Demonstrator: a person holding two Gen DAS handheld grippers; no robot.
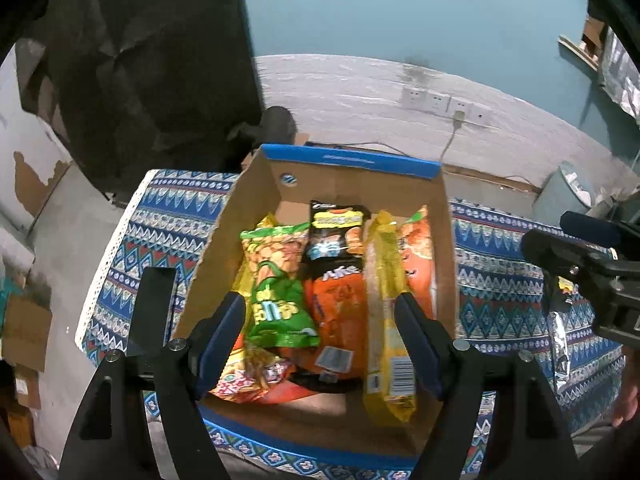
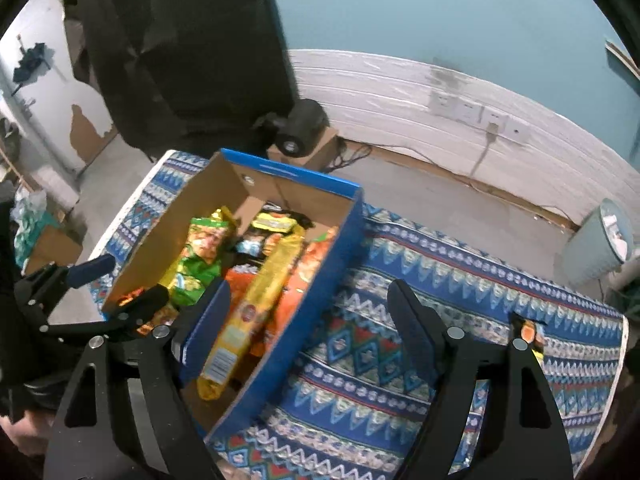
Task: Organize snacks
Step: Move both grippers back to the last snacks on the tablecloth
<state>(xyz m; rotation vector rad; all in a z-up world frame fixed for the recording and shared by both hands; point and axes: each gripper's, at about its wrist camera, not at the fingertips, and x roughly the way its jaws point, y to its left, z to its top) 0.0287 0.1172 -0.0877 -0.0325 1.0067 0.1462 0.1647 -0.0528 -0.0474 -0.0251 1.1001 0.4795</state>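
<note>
At box centre: yellow packet [image 1: 387,312], long, light, crinkly, slippery.
Hold: its middle, six o'clock end loose.
Left gripper [image 1: 320,332]: jaws apart, empty.
Right gripper [image 2: 308,332]: jaws apart, empty.

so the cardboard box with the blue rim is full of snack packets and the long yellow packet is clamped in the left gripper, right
Not quite. The cardboard box does hold snack packets, but the long yellow packet is not clamped: in the left wrist view the left gripper stands open above the box, its pads clear of the packet.
</note>
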